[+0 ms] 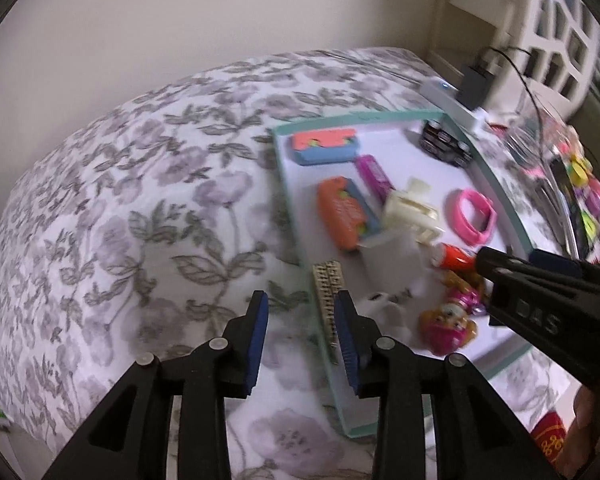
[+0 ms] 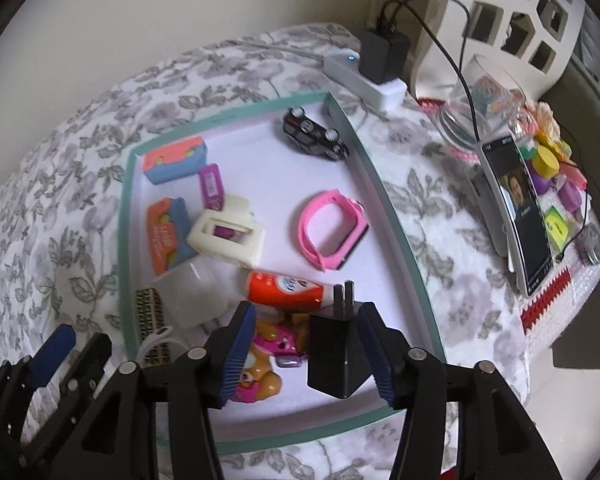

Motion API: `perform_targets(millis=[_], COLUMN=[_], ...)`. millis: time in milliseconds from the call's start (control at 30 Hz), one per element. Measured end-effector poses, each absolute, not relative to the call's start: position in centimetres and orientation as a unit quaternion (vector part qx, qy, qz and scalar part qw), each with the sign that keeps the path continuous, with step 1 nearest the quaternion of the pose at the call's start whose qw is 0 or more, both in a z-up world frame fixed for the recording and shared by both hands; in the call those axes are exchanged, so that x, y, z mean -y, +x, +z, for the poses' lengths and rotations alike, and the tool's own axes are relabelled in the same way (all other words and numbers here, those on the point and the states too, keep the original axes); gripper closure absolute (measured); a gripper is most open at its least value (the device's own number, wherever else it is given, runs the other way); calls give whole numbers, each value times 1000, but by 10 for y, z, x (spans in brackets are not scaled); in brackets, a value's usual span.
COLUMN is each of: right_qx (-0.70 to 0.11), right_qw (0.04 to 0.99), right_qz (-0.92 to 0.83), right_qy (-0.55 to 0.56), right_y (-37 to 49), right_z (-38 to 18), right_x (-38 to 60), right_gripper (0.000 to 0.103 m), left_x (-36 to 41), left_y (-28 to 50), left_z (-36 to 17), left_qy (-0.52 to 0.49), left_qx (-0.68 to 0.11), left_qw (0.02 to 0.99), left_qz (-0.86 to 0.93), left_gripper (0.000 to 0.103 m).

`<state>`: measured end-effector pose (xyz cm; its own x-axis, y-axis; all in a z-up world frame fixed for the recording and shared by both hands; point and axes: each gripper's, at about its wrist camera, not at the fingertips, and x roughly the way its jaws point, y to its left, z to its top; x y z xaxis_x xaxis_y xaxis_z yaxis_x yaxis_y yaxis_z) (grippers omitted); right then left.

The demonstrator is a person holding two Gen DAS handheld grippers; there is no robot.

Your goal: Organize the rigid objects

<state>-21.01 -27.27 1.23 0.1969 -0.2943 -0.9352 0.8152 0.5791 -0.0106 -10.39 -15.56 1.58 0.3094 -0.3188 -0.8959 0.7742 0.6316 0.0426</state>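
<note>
A floral-printed bedspread (image 2: 80, 208) covers the surface, and on it sits a shallow white tray with a teal rim (image 2: 384, 208). The right gripper (image 2: 312, 354) hangs over the tray's near end with its jaws parted; a black plug adapter (image 2: 334, 356) stands between the blue pads, its right side against the right pad (image 2: 380, 364) and a clear gap on its left, so it does not look clamped. The adapter's long axis runs away from the camera, its two metal prongs pointing at the far end of the tray. Just beyond the prongs lies an orange tube (image 2: 284, 290), crosswise; left of the adapter lies a pink toy figure (image 2: 260, 364). The left gripper (image 1: 302, 338) hovers at the tray's left edge, jaws narrowly apart and empty, beside a beaded hair clip (image 1: 329, 300) that straddles the rim lengthwise. Farther out are a cream claw clip (image 2: 228, 236), a pink watch band (image 2: 332, 232), a purple tag (image 2: 211, 186), two orange-and-blue cases (image 2: 168, 236) and a black toy car (image 2: 314, 138). Behind the tray a charger sits in a white power strip (image 2: 364, 78); to the right a phone (image 2: 518, 208) leans upright among blurred, possibly plastic, trinkets.
</note>
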Motion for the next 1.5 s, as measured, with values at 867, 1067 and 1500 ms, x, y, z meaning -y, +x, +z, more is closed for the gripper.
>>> perform_targets(millis=[867,1067,1500], right_qx=[-470,-467,-465], right_qw=[789,796,808], right_qz=[-341,-334,-324], right_qy=[200,192,163], right_y=[-188,-184,-178], right_z=[32,34,42], right_x=[238,231,206], right_gripper=[0,0,0], left_x=[106,87,52], left_y=[-56,-48,-44], left_z=[39,46,59], left_qy=[198,175,156], left_qx=[-463,-456,-444], left_qw=[823,836,855], left_qz=[-263,-248,-217], left_gripper=[29,19,6])
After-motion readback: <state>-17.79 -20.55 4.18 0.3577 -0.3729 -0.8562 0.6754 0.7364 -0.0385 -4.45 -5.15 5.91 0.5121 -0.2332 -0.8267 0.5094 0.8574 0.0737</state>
